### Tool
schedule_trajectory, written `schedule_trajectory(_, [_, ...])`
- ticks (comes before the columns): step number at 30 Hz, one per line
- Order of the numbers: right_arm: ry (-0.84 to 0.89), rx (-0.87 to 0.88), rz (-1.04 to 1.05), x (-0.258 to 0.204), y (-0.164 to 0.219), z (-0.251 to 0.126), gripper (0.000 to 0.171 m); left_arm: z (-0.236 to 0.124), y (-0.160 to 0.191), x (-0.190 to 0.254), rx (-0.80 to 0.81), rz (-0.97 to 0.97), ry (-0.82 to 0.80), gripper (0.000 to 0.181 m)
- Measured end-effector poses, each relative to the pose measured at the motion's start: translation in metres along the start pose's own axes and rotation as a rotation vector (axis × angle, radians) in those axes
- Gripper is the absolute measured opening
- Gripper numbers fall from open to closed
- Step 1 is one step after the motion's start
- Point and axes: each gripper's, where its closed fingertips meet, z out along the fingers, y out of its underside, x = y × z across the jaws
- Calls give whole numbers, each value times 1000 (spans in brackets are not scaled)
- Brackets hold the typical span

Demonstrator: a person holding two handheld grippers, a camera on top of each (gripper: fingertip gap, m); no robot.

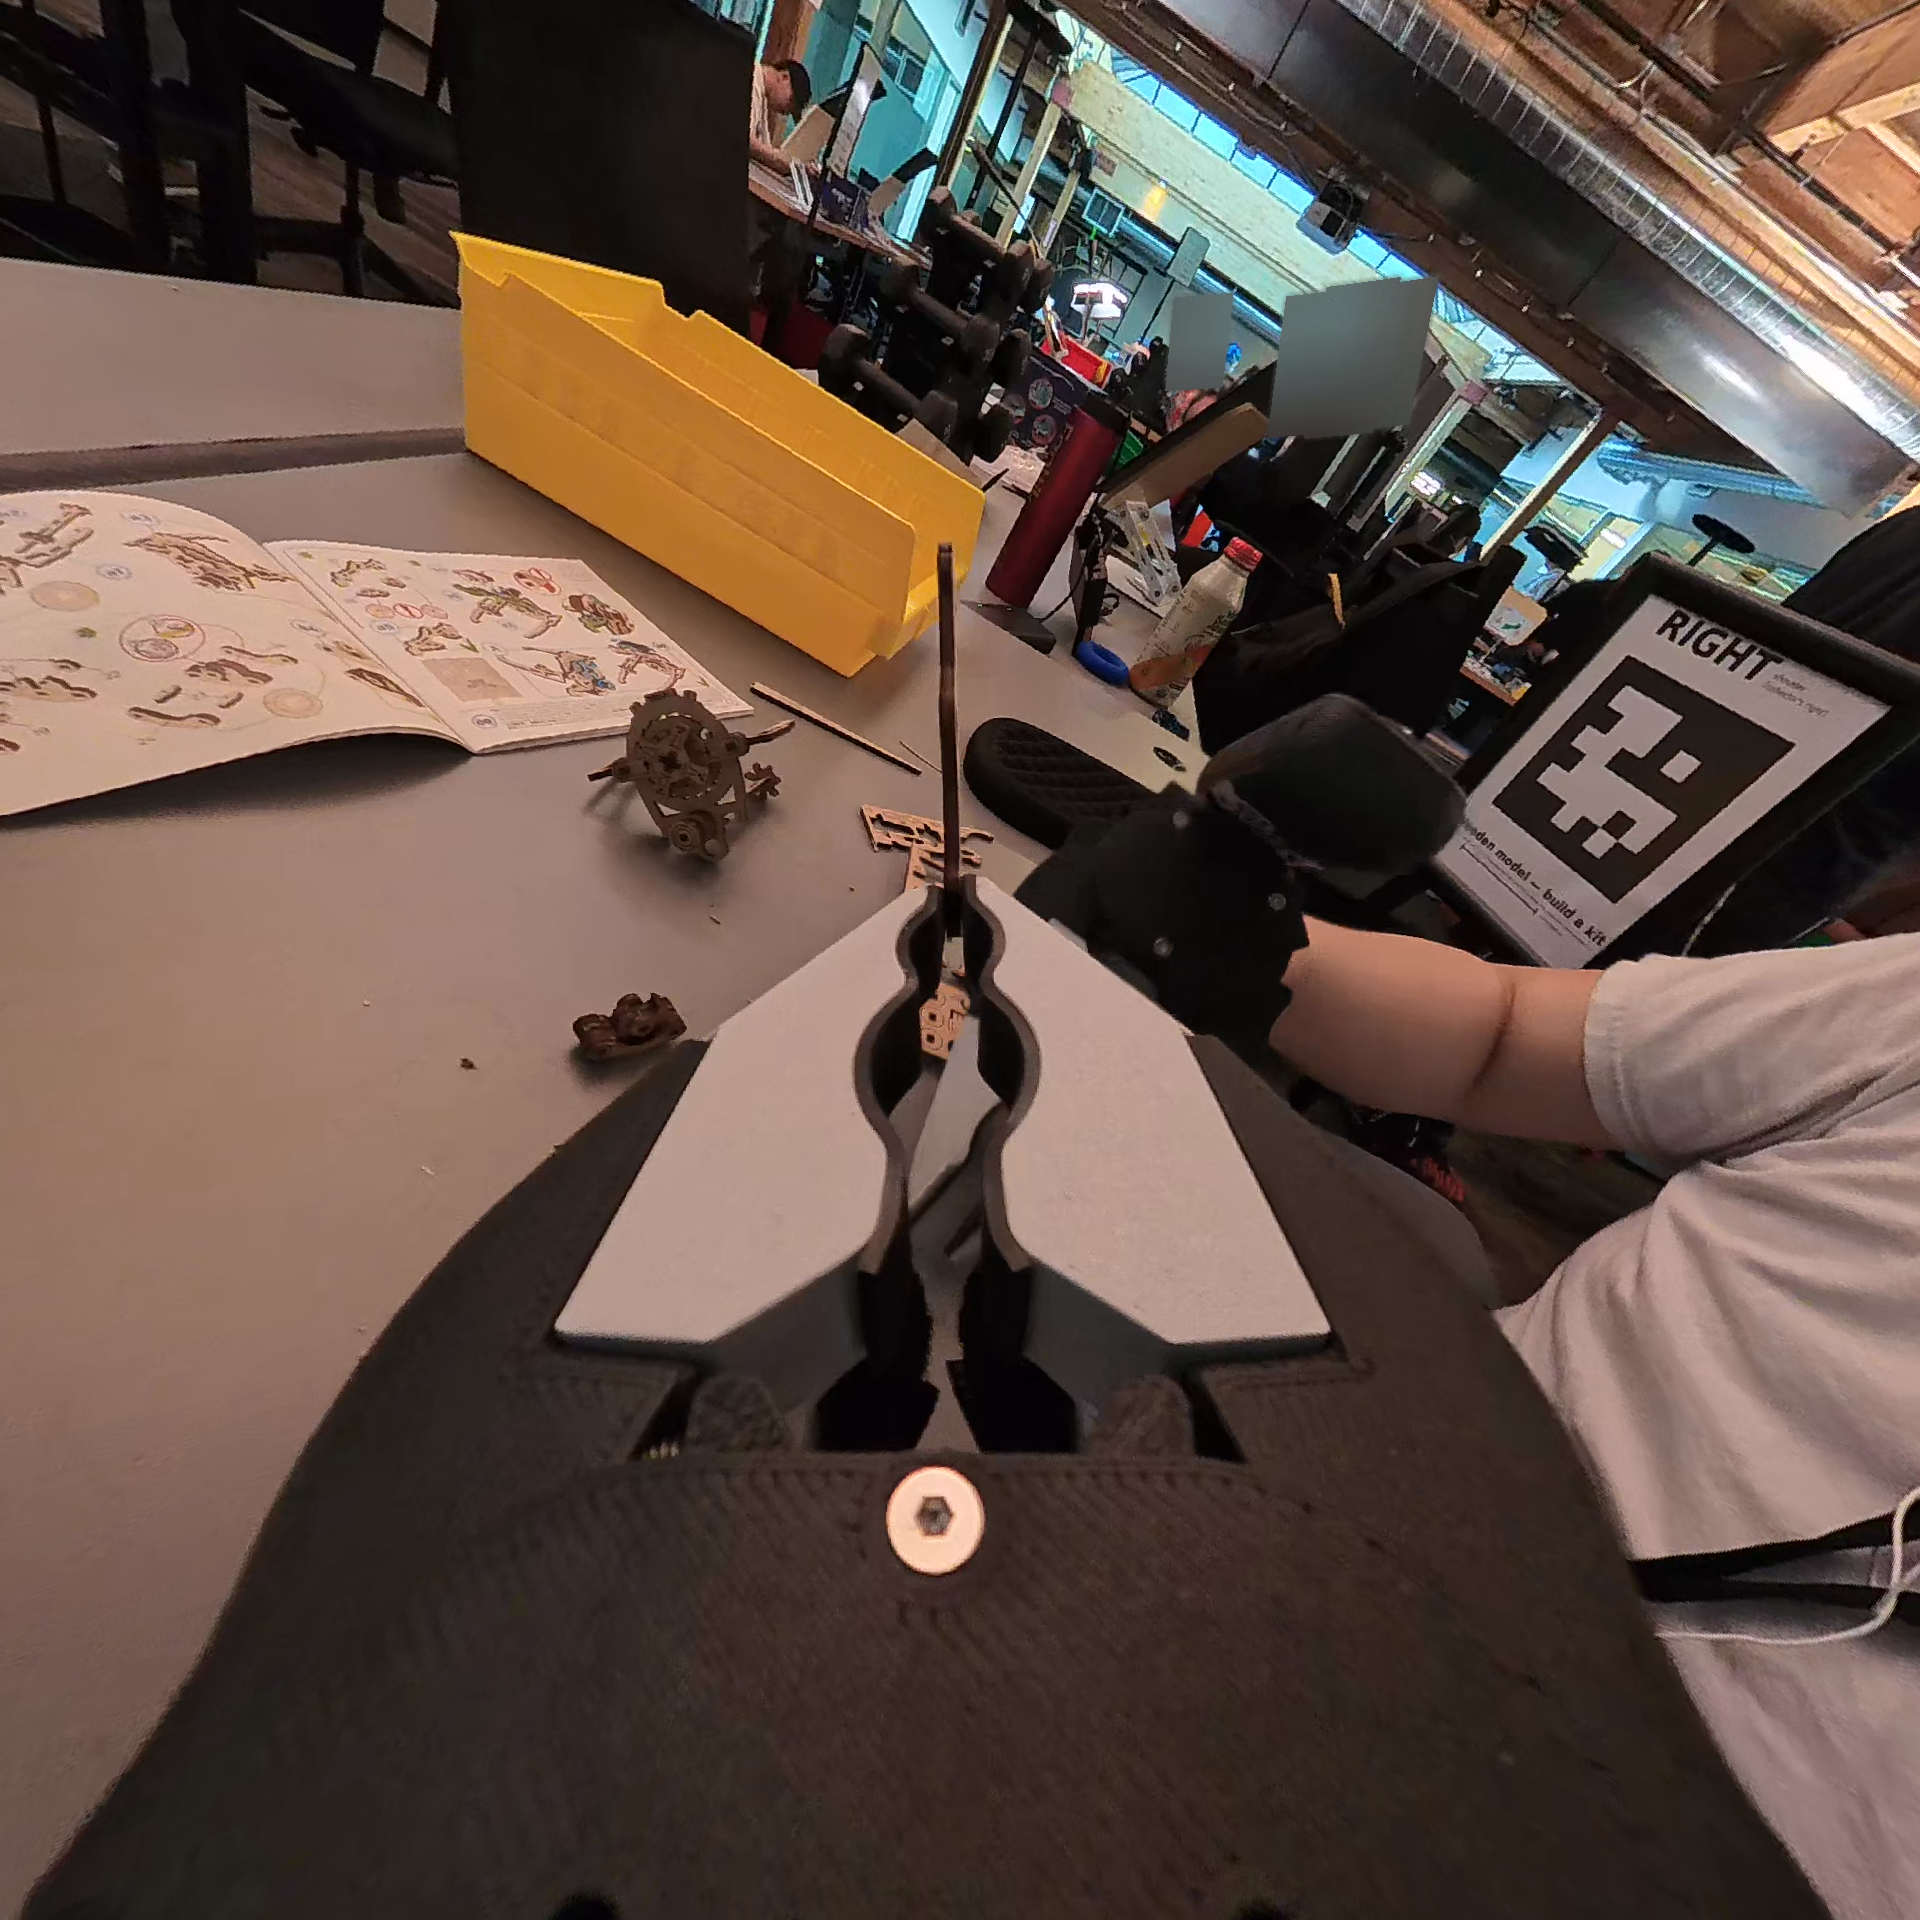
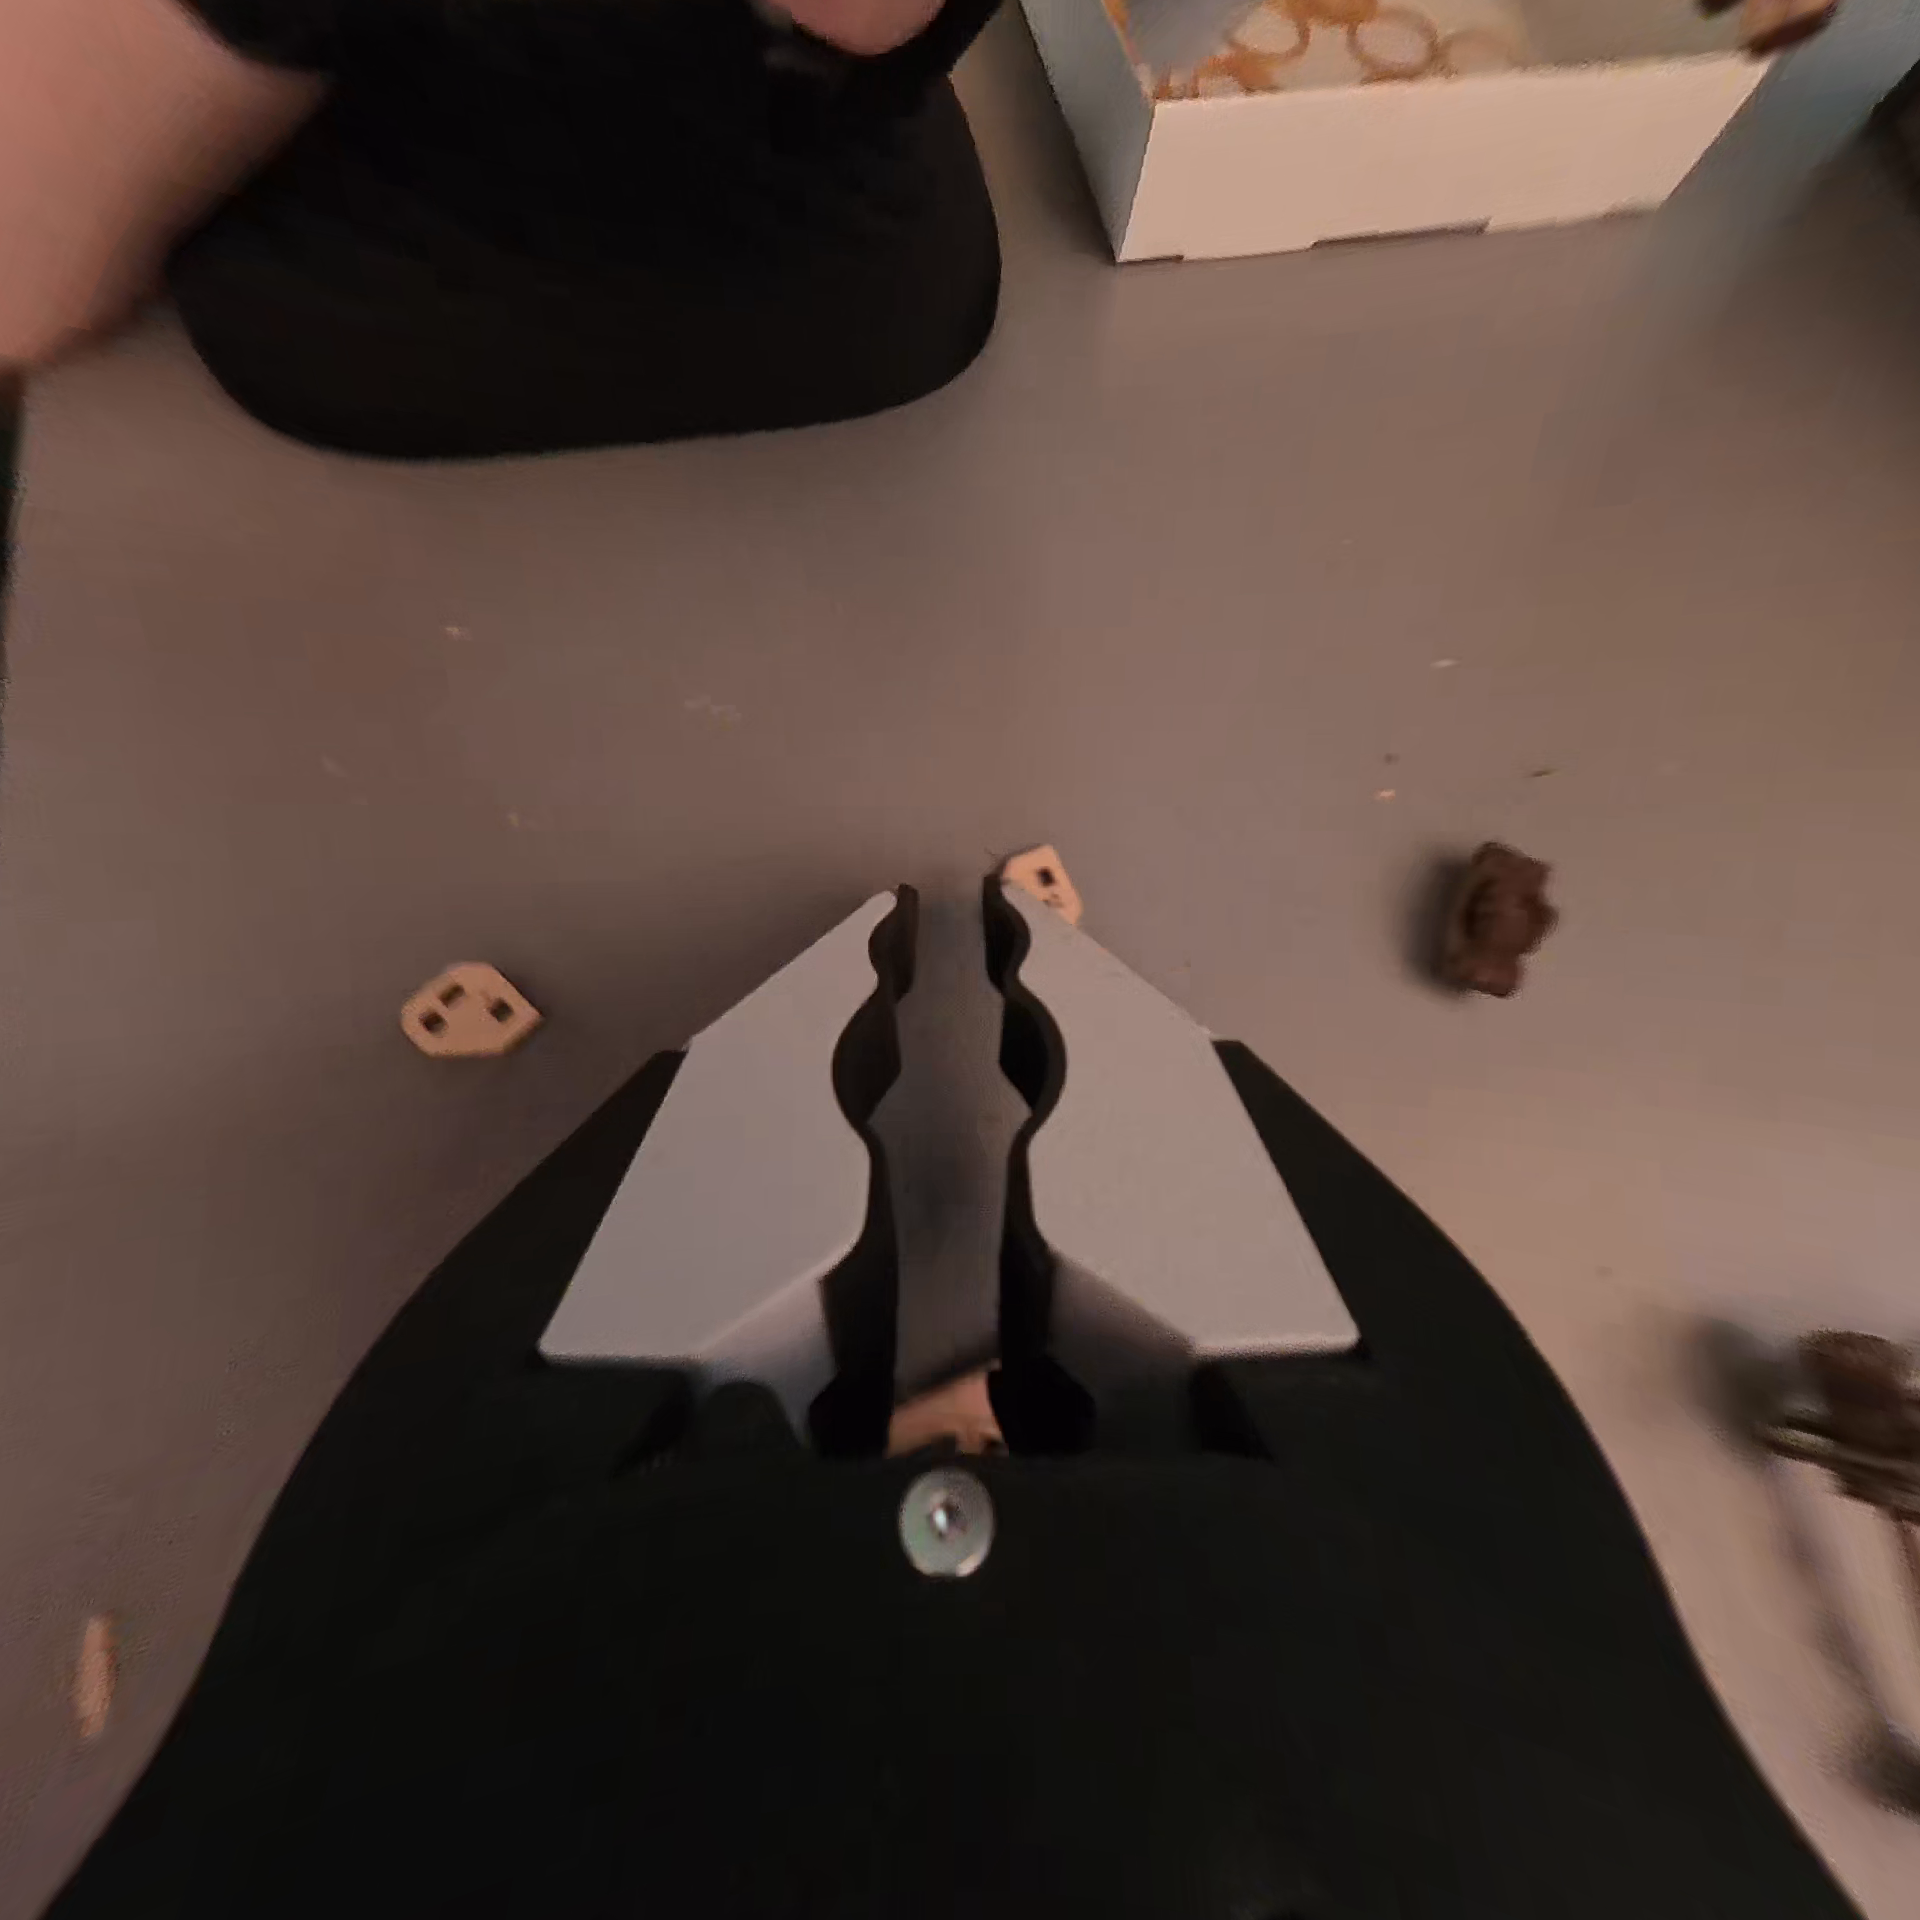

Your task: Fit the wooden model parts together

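The left tool (image 1: 951,894) was clamped on a thin dark wooden strip (image 1: 947,717) that stood upright from its tips, seen edge-on so its shape could not be made out; its lower end was hidden between the fingers. Just beyond the tips, a pale wooden cut-out piece (image 1: 914,836) lay on the grey table (image 1: 260,1039), partly covered by the tool. Farther out sat a dark gear assembly (image 1: 686,769), a small dark part (image 1: 629,1023), an open instruction booklet (image 1: 312,634) cut off at the left edge, and a yellow bin (image 1: 707,447). The right tool (image 2: 951,904) hovered over the table with its fingers apart and nothing between them. A small tan plate (image 2: 1044,878) peeked out behind its right tip, mostly hidden; another tan plate (image 2: 470,1010) lay to the left. A dark gear-like lump (image 2: 1486,920) was blurred, and a white box (image 2: 1382,156) was cut off at the top.
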Motion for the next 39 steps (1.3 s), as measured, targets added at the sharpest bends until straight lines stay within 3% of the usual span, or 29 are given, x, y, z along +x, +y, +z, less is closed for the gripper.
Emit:
schedule_trajectory(2, [15,-9,-61,8,5,-8,16,-1,-1,0,8,-7,3,1])
schedule_trajectory(6, [-22,5,8,18,8,-5,30,0,0,0,-4,3,-3,1])
schedule_trajectory(11, [-75,-13,-126,18,9,0,32,2,4,-1,-24,-1,-3,1])
schedule_trajectory(19, [-305,5,-220,15,7,5,33,6,11,-4,-63,-4,-16,1])
schedule_trajectory(23, [-380,14,-183,12,8,6,19,7,14,-6,-78,3,-26,0])
schedule_trajectory(30, [-287,44,-273,3,0,-13,17,6,15,-7,-89,-2,-25,1])
schedule_trajectory(39, [-133,157,-279,7,-8,-54,17,24,40,12,-233,62,31,1])
